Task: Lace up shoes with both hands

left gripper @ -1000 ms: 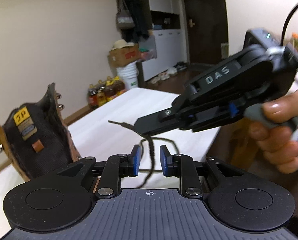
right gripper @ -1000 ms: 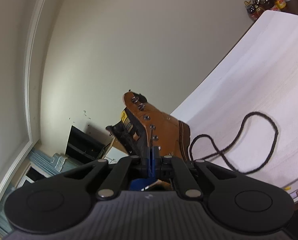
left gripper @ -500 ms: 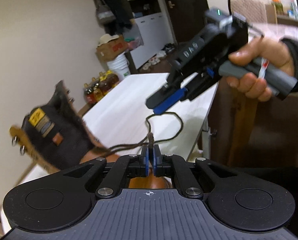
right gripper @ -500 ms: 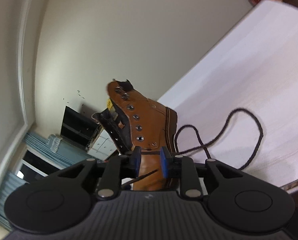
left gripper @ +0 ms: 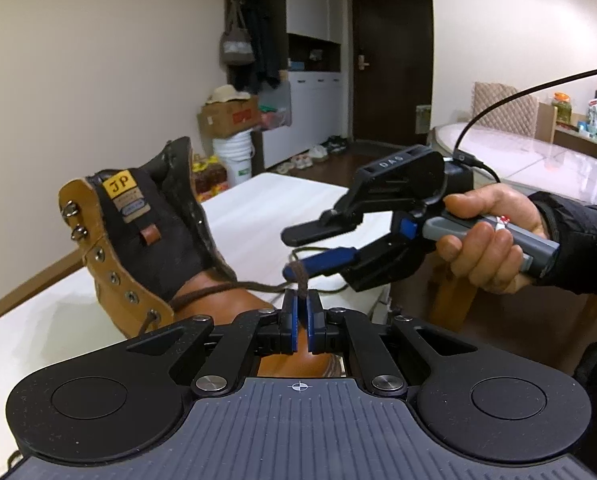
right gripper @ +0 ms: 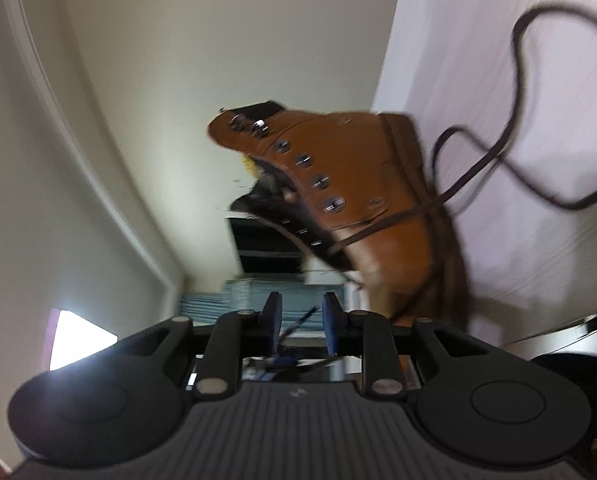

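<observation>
While the brown lace-up boot [left gripper: 138,248] stands on the white tabletop [left gripper: 266,200] with its dark tongue and yellow label facing the left wrist camera, the left hand-held gripper [left gripper: 301,322] is pinched nearly closed on the dark brown shoelace [left gripper: 298,276], whose short end sticks up just above the blue pads. From that pinch the lace runs taut toward the lower eyelets of the boot, just beside the tan toe that fills the space under the fingers. The right hand-held gripper [left gripper: 318,248] sits just above and beyond the left one, held by the person's right hand [left gripper: 486,240] in a dark sleeve; its two fingers are spread apart, one black and one showing its blue pad, and the lace end lies just beside the lower finger without being pressed. Its jaws have just been opening, and nothing is clamped between them. Seen from the right wrist camera, which is rolled and blurred, the same gripper [right gripper: 297,322] shows its pads parted, the boot [right gripper: 350,184] lies ahead, and a slack loop of lace [right gripper: 530,120] curls across the tabletop [right gripper: 458,60] behind the boot.
</observation>
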Demonstrator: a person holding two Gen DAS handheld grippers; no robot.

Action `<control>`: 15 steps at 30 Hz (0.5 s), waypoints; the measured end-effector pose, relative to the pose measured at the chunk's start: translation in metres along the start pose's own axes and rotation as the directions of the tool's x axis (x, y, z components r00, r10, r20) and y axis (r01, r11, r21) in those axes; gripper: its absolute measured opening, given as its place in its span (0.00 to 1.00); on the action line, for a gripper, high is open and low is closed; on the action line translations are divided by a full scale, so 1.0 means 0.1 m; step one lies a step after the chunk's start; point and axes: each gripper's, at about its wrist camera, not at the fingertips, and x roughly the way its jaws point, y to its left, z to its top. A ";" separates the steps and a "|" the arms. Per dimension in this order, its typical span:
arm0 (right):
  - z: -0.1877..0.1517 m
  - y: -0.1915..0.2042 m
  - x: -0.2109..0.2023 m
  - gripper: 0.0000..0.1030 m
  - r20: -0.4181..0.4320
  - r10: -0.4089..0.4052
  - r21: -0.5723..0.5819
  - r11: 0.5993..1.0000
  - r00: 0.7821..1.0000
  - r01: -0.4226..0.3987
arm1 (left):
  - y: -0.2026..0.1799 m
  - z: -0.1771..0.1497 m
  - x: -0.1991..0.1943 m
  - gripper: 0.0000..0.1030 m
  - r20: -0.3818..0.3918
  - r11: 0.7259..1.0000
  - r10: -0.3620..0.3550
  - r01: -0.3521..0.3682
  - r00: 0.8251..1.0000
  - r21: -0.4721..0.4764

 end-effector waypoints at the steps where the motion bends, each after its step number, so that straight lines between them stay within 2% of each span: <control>1: 0.00 0.00 0.03 0.24 -0.001 0.000 0.000 1.000 1.000 0.000 | 0.01 -0.01 -0.01 0.04 0.002 1.000 -0.002 0.002 1.000 -0.001; 6: -0.01 0.03 0.13 0.21 -0.033 -0.020 -0.019 1.000 0.999 0.019 | 0.04 -0.06 -0.04 0.04 0.008 1.000 0.006 -0.006 1.000 -0.011; 7: -0.02 0.04 0.14 0.16 -0.044 -0.020 -0.025 1.000 0.999 0.018 | 0.06 -0.07 -0.03 0.04 0.007 1.000 0.010 -0.010 1.000 -0.015; 8: -0.03 0.06 0.16 0.06 -0.054 -0.019 -0.030 0.999 0.998 0.018 | 0.07 -0.08 -0.03 0.04 0.006 1.000 0.012 -0.012 1.000 -0.018; 9: -0.05 0.08 0.17 0.03 -0.063 -0.023 -0.046 0.999 0.998 0.021 | 0.07 -0.08 -0.03 0.04 0.005 1.000 0.014 -0.014 1.000 -0.020; 13: -0.10 0.21 0.15 0.03 -0.031 -0.064 -0.130 0.990 0.997 0.060 | 0.06 -0.12 -0.01 0.06 -0.024 0.999 0.033 -0.034 0.999 -0.015; 15: -0.13 0.29 0.11 0.03 0.005 -0.096 -0.172 0.980 0.995 0.095 | 0.03 -0.11 0.02 0.11 -0.025 0.999 0.040 -0.040 0.999 0.001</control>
